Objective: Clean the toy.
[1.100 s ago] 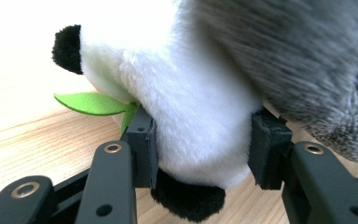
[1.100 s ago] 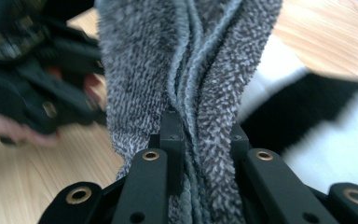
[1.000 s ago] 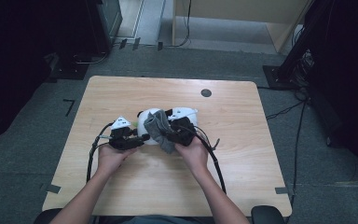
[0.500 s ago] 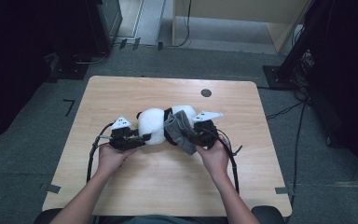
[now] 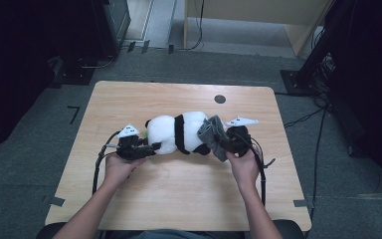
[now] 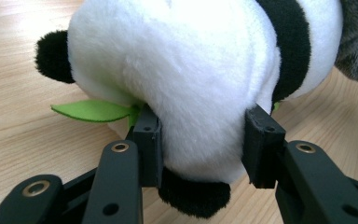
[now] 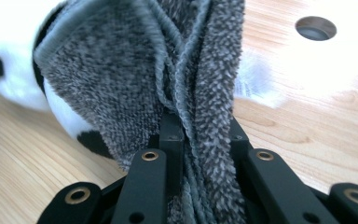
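Light wood table w/ round hole, grey carpet floor, dark surrounds.

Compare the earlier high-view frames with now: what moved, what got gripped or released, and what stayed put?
The right gripper, shut on the grey cloth, slid rightward, pulling the cloth off the panda toy, whose white body now lies uncovered. The left gripper has just been closing its jaws on the panda's end and holds it. The left hand and the table stayed put.

light: bright on table — surroundings dark | glare: white blowout, right gripper view | focus: soft — mild blur
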